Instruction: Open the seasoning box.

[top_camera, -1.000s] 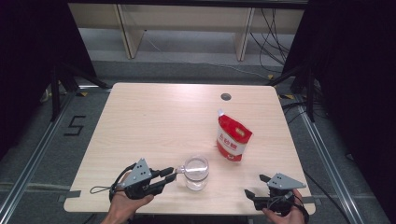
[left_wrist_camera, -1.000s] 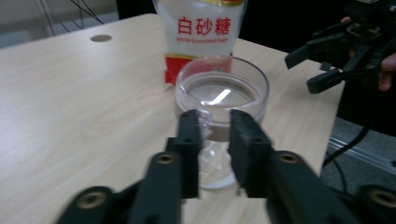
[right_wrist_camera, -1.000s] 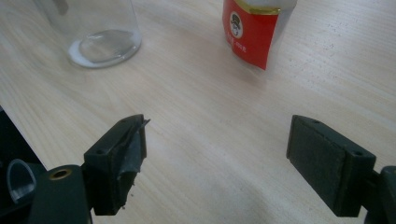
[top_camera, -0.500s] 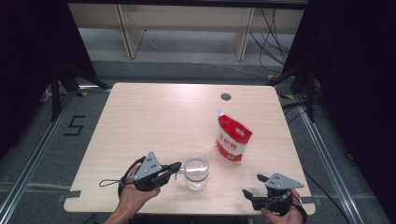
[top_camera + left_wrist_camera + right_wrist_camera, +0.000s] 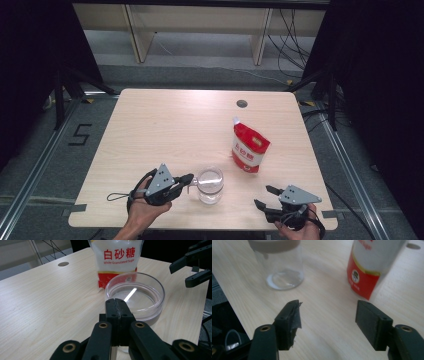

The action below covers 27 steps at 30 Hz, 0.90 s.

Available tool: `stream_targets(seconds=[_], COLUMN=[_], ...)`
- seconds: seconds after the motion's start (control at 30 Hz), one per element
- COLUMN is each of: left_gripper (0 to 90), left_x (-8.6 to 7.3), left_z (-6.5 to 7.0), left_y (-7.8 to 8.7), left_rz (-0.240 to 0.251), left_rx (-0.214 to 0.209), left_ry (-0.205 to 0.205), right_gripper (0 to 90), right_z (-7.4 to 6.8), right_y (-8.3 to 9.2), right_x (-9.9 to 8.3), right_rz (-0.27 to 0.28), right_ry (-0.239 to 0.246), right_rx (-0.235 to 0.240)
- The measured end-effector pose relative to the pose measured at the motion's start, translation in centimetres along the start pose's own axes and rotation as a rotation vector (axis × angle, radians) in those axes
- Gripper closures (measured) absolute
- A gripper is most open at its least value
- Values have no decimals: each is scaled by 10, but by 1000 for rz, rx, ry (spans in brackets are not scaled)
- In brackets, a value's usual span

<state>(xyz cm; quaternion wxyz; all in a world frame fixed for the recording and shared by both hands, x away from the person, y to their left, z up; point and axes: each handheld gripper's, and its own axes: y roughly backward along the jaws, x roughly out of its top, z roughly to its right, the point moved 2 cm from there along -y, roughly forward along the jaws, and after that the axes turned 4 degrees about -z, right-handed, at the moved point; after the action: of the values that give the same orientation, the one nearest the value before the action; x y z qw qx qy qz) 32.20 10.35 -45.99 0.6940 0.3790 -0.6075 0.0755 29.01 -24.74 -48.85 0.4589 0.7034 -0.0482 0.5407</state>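
Left gripper [image 5: 186, 180] is seen clamped fully shut with nothing between the jaws, tips just beside the glass jar [image 5: 210, 184] near the table [image 5: 165, 130] front edge. Sugar bag [image 5: 248, 148] stands upright behind and right of the jar, well apart. Right gripper [image 5: 266, 197] is held at the front right corner, jaws just been closing, still apart and empty.

A pale wooden table [image 5: 165, 130] stands on grey floor [image 5: 45, 150] (dark curtains [image 5: 380, 75] flank it).
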Motion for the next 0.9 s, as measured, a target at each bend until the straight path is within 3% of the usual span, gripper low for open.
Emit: stream_targets(seconds=[0.1,0.23,0.33,0.37,0.5,0.6,0.7,0.77,0.9], left_gripper=[894,894,894,894,894,894,895,894,895], left_x=[0,-1,-1,-1,-2,-3,-3,-3,-3], left_z=[0,1,1,1,0,-1,0,0,1], left_y=[1,1,1,1,1,1,1,1,1], left_rz=[-5,-3,0,2,12,17,14,14,15], left_rx=[5,8,9,11,4,-4,-1,1,-1], left_ry=[-2,-4,1,-4,7,31,31,29,15], right_gripper=[408,538,592,639,691,742,768,794,817], right_z=[-2,-9,-14,-17,-23,-27,-30,-30,-32], right_y=[-2,-9,-12,-16,-21,-25,-31,-35,-36], right_x=[4,14,19,25,34,39,42,44,47], right_rz=[13,60,62,86,113,110,99,96,100], right_ry=[-6,43,60,81,129,147,145,172,184], right_rx=[13,36,37,58,42,44,59,75,57])
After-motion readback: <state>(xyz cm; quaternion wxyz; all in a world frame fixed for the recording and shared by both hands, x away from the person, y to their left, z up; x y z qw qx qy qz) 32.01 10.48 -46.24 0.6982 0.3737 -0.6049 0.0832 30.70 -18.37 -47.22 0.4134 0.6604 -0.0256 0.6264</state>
